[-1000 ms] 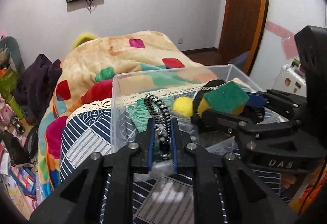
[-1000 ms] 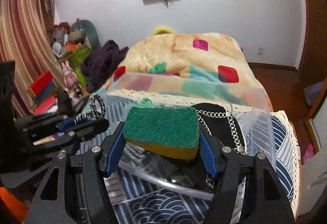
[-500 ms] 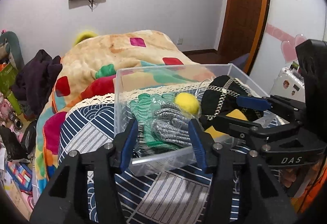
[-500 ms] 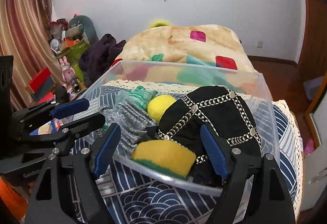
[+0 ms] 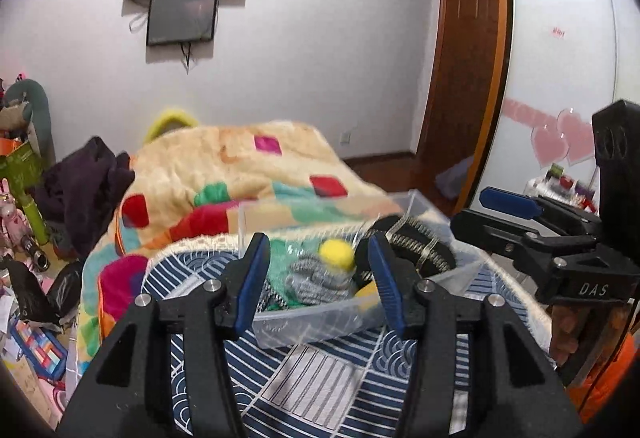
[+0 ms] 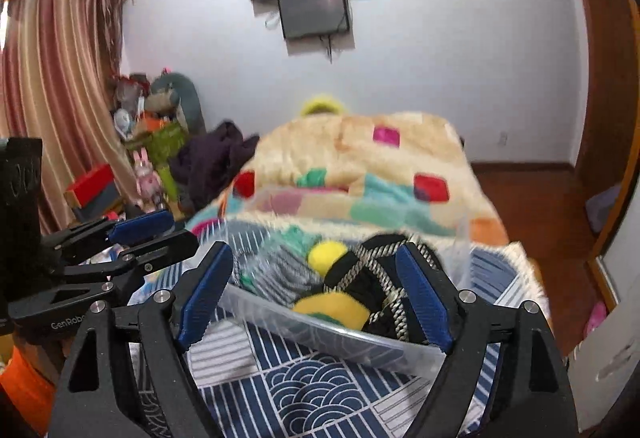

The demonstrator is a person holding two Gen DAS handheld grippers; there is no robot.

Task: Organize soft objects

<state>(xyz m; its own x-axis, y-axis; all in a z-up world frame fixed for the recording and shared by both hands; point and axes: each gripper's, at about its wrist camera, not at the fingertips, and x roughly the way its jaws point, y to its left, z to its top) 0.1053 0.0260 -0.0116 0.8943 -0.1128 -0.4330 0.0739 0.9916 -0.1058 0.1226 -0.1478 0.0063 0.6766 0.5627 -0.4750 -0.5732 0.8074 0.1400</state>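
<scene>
A clear plastic bin (image 5: 320, 322) (image 6: 332, 334) stands on a blue patterned cloth. It holds a yellow-green sponge (image 6: 330, 310), a yellow ball (image 5: 337, 255) (image 6: 327, 253), a black hat with a chain (image 6: 376, 278) (image 5: 416, 250), grey and green knit items (image 5: 308, 280) and a black-and-white cord (image 5: 272, 298). My left gripper (image 5: 318, 280) is open and empty, raised in front of the bin. My right gripper (image 6: 314, 294) is open and empty, also raised before the bin; it shows at the right of the left wrist view (image 5: 516, 214).
The cloth (image 6: 320, 394) covers a small table with a lace edge. Behind it is a bed with a colourful patchwork blanket (image 5: 240, 166). Dark clothes (image 5: 84, 182) and toys crowd the left floor. A wooden door (image 5: 468, 78) is at the right.
Both grippers let go of their things: the cord and the sponge now lie in the bin. Both grippers have opened wide, pulled back and risen away from the bin.
</scene>
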